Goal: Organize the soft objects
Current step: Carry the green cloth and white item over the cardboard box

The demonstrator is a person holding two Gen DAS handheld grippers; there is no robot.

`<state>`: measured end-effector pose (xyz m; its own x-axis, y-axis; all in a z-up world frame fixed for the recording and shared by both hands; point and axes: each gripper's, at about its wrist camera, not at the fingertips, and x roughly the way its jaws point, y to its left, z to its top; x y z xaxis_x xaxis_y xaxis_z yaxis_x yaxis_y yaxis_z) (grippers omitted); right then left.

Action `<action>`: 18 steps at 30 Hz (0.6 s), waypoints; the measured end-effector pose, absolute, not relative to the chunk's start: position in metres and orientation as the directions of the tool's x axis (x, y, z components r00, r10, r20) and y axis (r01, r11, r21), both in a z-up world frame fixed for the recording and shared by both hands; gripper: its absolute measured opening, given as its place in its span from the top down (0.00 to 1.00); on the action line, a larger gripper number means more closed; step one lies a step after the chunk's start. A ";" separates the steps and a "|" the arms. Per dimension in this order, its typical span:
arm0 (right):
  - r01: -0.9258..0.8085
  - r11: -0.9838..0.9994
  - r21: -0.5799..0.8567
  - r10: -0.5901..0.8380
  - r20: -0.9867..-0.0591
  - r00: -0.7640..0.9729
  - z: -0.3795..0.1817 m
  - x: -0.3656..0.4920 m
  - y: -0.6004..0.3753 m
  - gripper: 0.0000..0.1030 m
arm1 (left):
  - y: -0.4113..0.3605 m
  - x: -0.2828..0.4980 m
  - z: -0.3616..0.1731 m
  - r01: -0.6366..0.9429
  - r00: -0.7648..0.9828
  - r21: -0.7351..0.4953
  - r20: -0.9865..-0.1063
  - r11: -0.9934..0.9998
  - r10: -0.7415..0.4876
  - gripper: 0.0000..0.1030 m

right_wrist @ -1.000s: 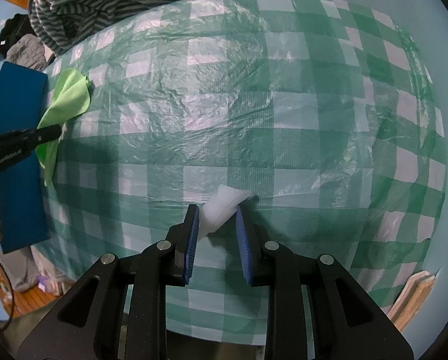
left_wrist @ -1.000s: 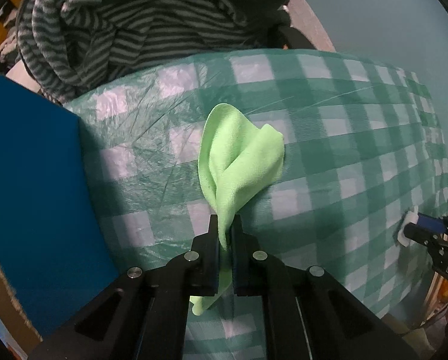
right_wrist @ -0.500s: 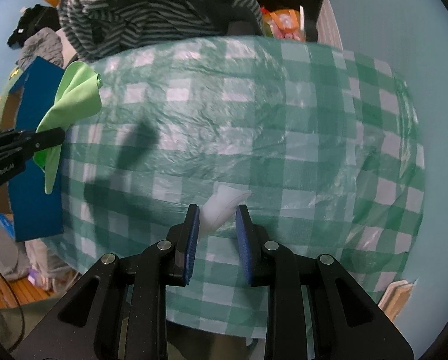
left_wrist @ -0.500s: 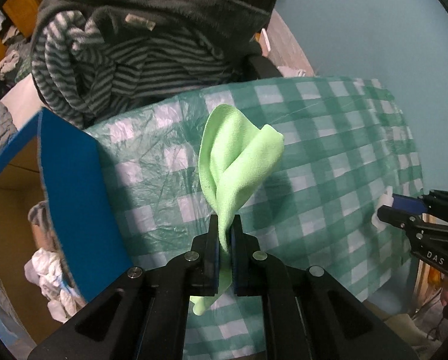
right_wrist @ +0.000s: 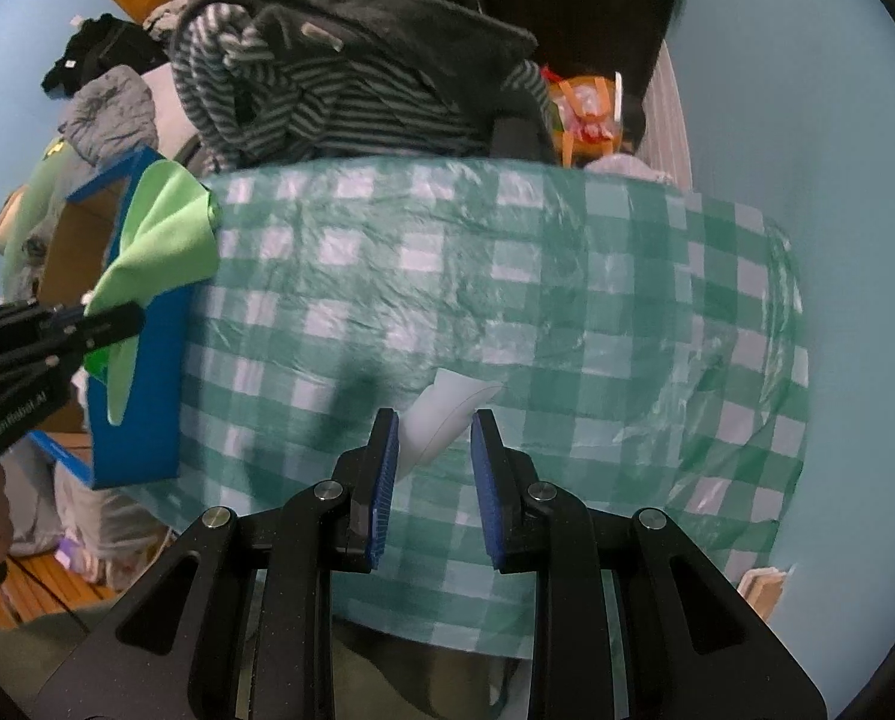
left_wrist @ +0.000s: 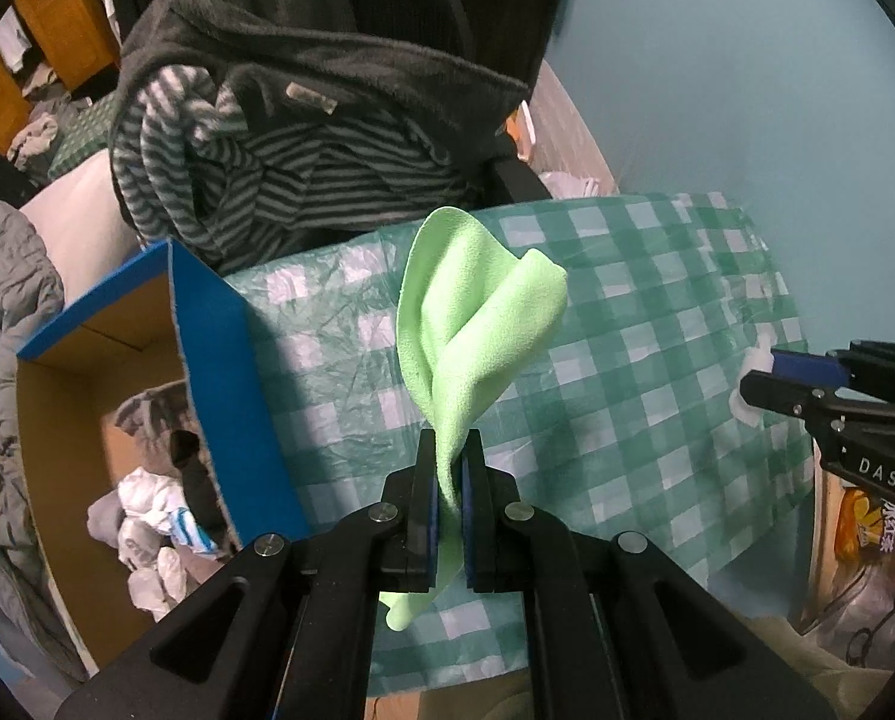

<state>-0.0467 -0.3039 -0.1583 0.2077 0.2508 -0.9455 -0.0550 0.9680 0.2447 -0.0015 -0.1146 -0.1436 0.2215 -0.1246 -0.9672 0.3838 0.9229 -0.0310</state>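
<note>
Two cloths in play: my left gripper (left_wrist: 448, 501) clamps the green cloth (left_wrist: 477, 324) above the table (left_wrist: 657, 360); right gripper (right_wrist: 434, 468) seemingly holds the white one (right_wrist: 441, 414) loosely. I'd swing left over the blue box (left_wrist: 219, 360) before releasing.

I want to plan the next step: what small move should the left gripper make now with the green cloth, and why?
Probably carry it left, over the open blue box. The left gripper is shut on the green cloth, which hangs clear above the checked tablecloth, and the box beside it already holds other soft items.
</note>
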 end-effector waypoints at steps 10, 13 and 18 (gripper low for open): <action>-0.102 0.962 0.252 0.270 -0.929 0.254 -0.122 -0.041 -0.286 0.76 | -0.100 -0.010 -0.115 0.363 0.263 -0.036 -0.955 0.931 -0.139 0.95; -0.121 0.959 0.257 0.280 -0.923 0.262 -0.113 -0.039 -0.277 0.76 | -0.093 -0.014 -0.106 0.354 0.275 -0.042 -0.950 0.934 -0.147 0.95; -0.159 0.952 0.262 0.298 -0.916 0.268 -0.102 -0.036 -0.260 0.76 | -0.077 -0.018 -0.094 0.327 0.294 -0.047 -0.944 0.944 -0.149 0.95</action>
<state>-0.0360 -0.2599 -0.1019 0.2683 0.2975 -0.9162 -0.1594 0.9517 0.2623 -0.0179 -0.0772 -0.0939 0.2941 -0.1490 -0.9441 0.3267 0.9439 -0.0472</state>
